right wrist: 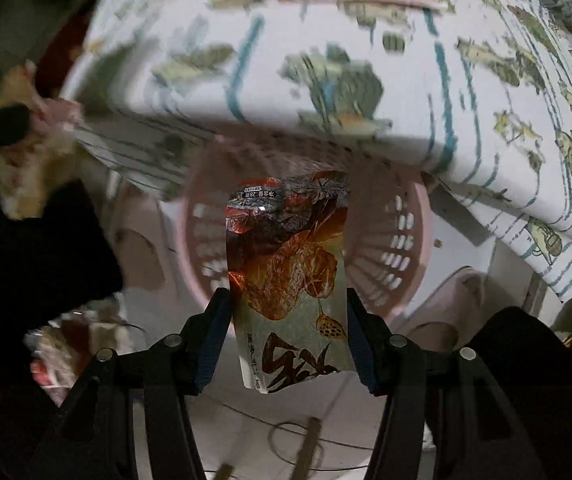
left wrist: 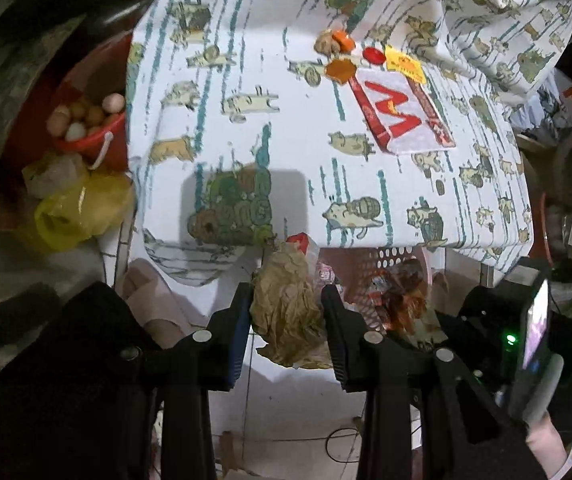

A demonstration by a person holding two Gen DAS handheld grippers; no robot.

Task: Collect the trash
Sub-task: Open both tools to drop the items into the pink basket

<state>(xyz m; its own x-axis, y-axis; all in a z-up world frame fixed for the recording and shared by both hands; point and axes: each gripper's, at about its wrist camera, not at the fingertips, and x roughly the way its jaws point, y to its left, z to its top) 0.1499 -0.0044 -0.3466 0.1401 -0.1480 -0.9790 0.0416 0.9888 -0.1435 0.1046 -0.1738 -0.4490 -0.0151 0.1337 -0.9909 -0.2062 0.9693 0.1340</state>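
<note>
Nearest the lens, the left gripper (left wrist: 288, 320) has its two fingers pressed in on a crumpled brown paper wad (left wrist: 288, 312), held in the air in front of the table edge. The right gripper (right wrist: 288, 332) likewise clamps a glossy snack wrapper (right wrist: 286, 280) printed with red-brown leaves, hanging directly above the open mouth of a pink perforated basket (right wrist: 410, 240) that sits on the floor under the table's overhang. The table is draped in a white cloth (left wrist: 269, 136) patterned with cartoon animals. On it lie a red-and-white packet (left wrist: 402, 112), a yellow slip (left wrist: 406, 65), and small orange and red caps (left wrist: 374, 55). Left of the table stands a red bucket (left wrist: 105, 140) of eggs beside a yellow plastic bag (left wrist: 73, 216).
</note>
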